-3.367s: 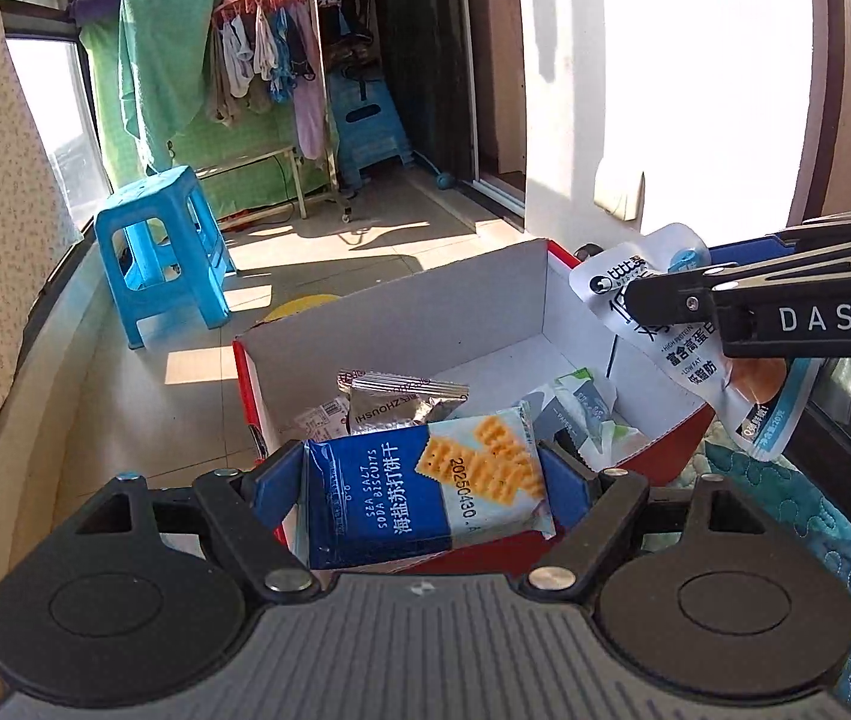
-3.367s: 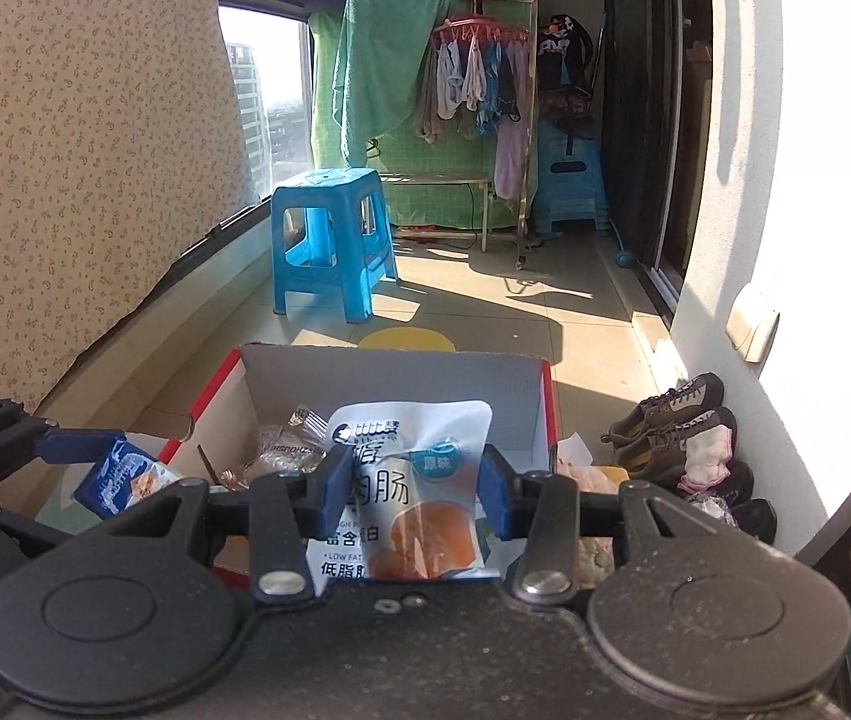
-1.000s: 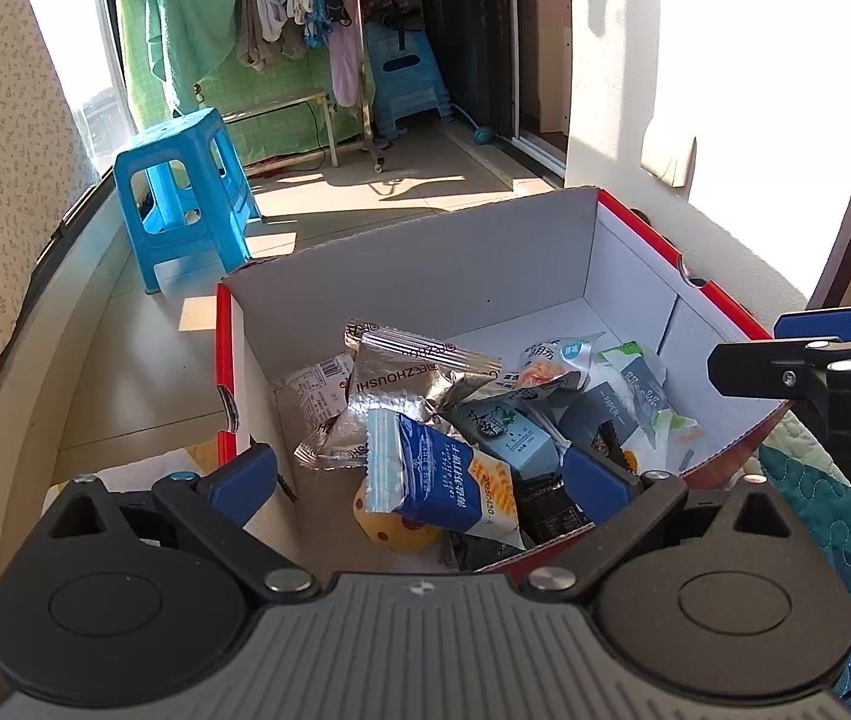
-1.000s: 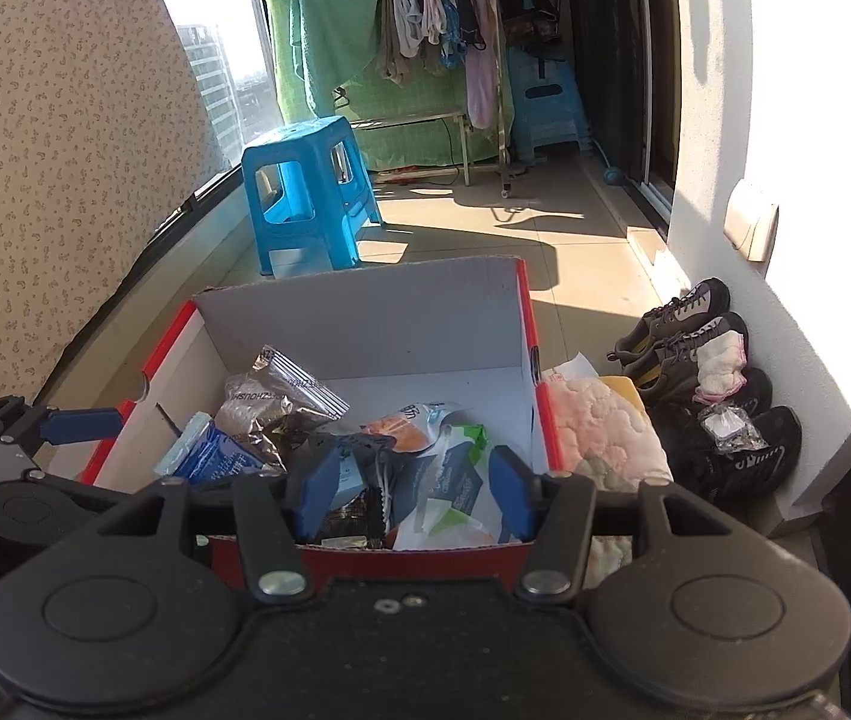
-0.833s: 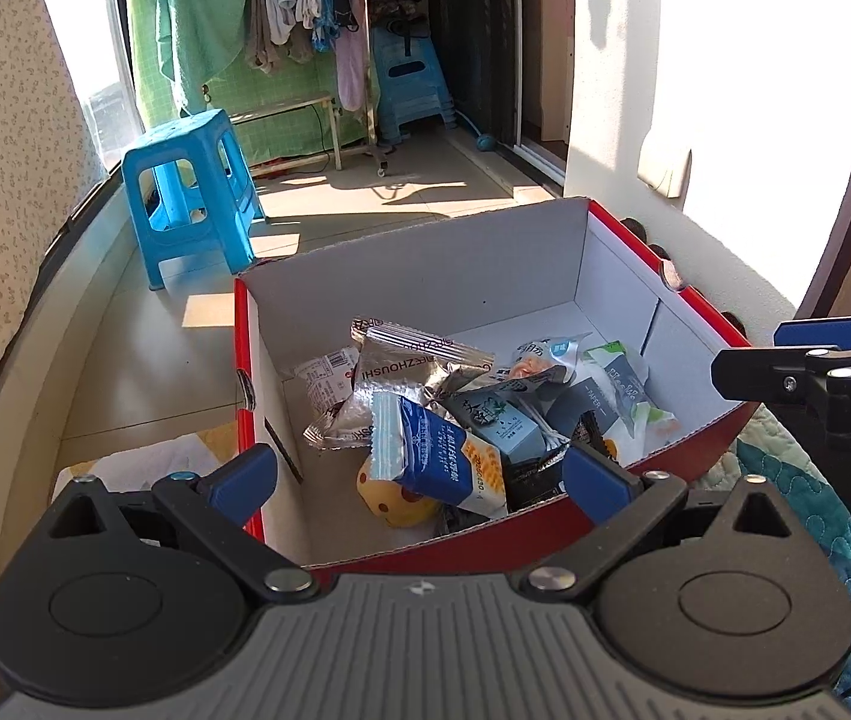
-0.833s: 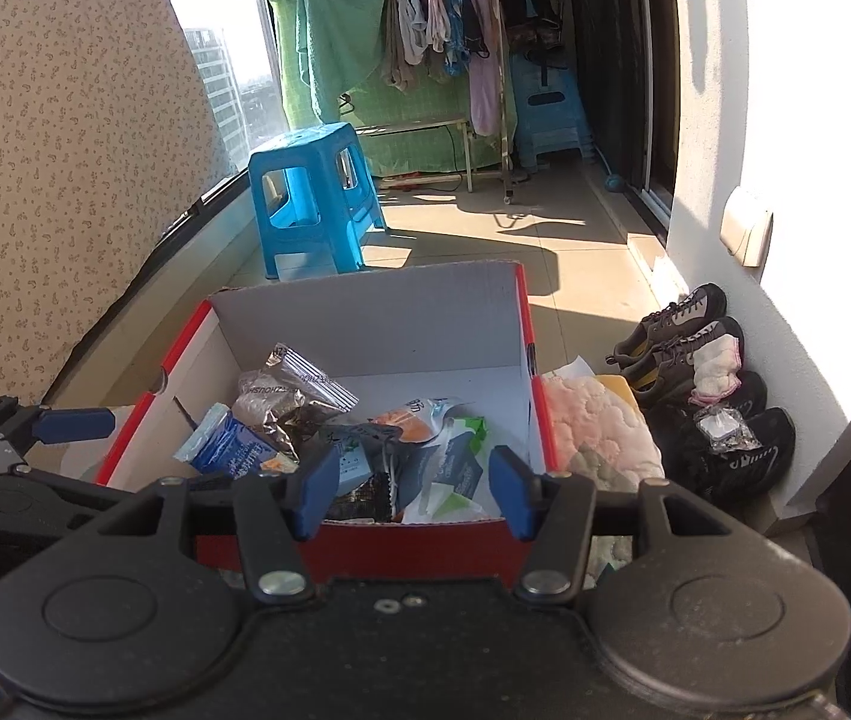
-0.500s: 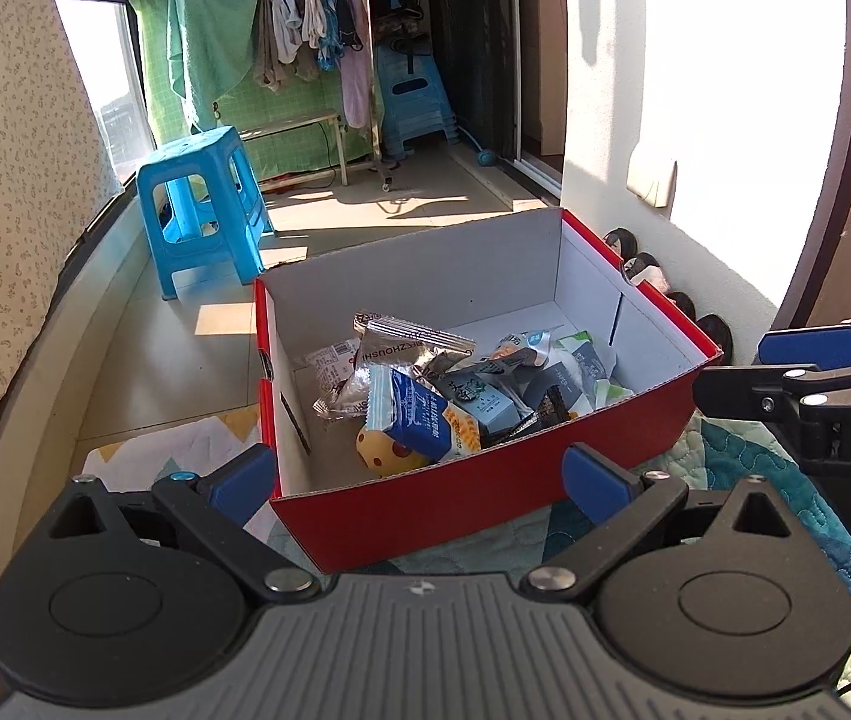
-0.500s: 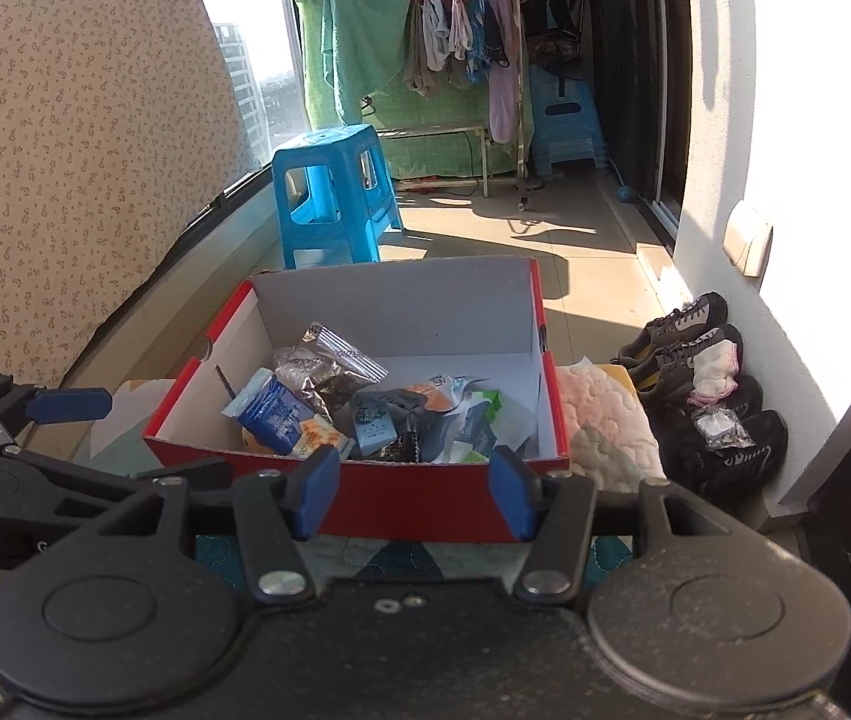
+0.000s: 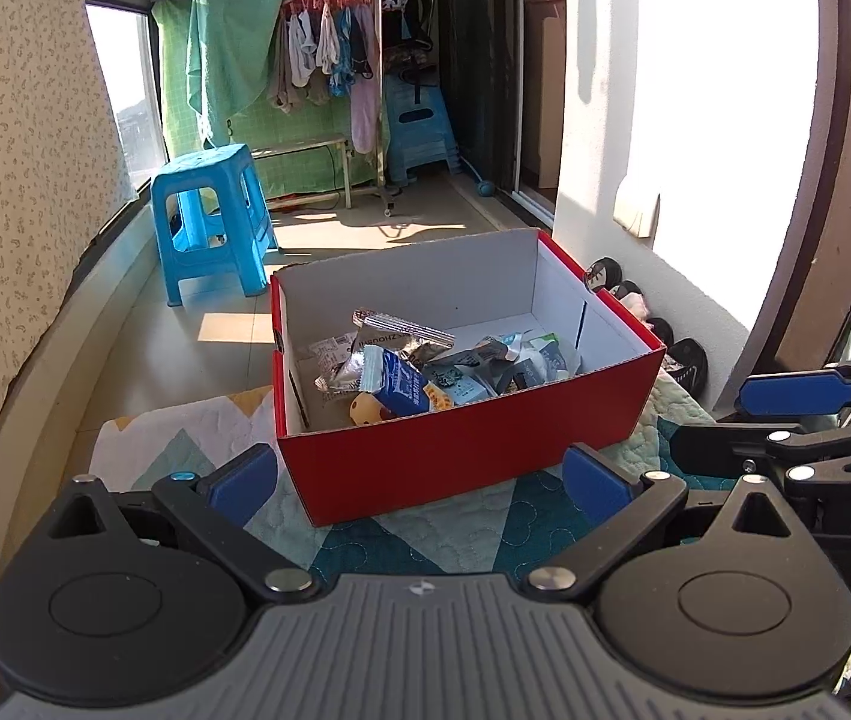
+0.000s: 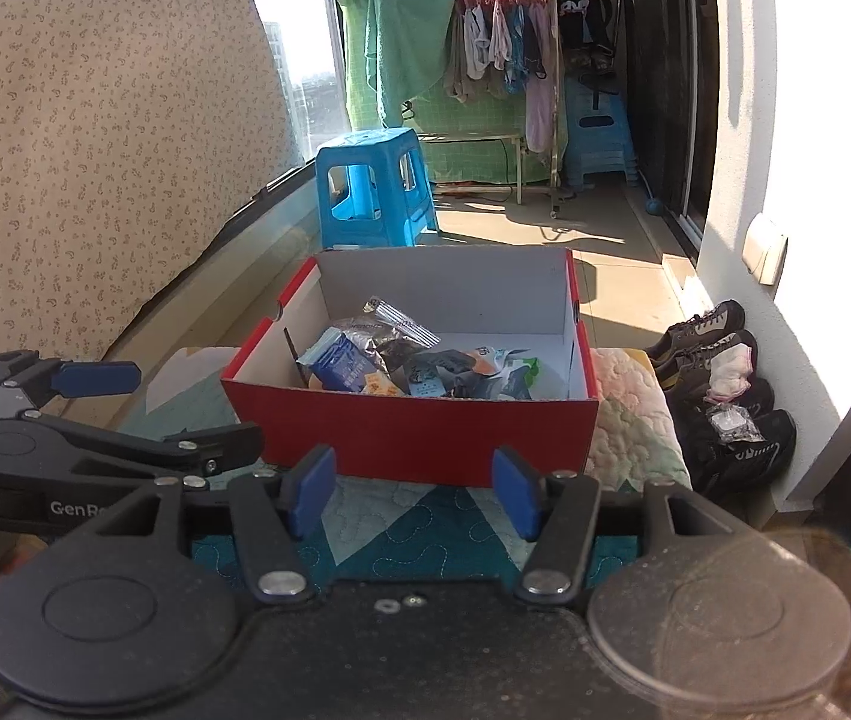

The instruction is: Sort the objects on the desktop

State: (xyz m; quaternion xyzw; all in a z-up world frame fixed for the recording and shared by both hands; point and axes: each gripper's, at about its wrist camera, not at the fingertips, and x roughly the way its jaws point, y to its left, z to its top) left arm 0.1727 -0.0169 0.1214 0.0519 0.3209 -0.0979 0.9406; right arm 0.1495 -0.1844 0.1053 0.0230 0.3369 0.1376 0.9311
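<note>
1. The left gripper (image 9: 419, 483) has its jaws wide apart and holds nothing; only the quilted cloth (image 9: 461, 531) shows between the two blue pads.
2. The red box (image 9: 461, 456) stands on this cloth, straight ahead of the left gripper and a little above the fingertips in the left wrist view. Its near wall is close to the pads but not touching them.
3. Inside the box lie the snack packets: a blue cracker pack (image 9: 395, 384) at the near left, a silver foil pack (image 9: 401, 336) behind it, and more pouches (image 9: 515, 360) toward the right.
4. The long axis of the box runs across both views, from left to right, so its long red wall faces both grippers.
5. The right gripper (image 10: 413, 489) is open as well, less wide than the left, and it holds nothing. Its jaws have just been opening a little, with nothing between them.
6. Both grippers are near the box at about equal distance, side by side. I cannot see any loose object left on the cloth, so which hand should go next cannot be judged from here.
</note>
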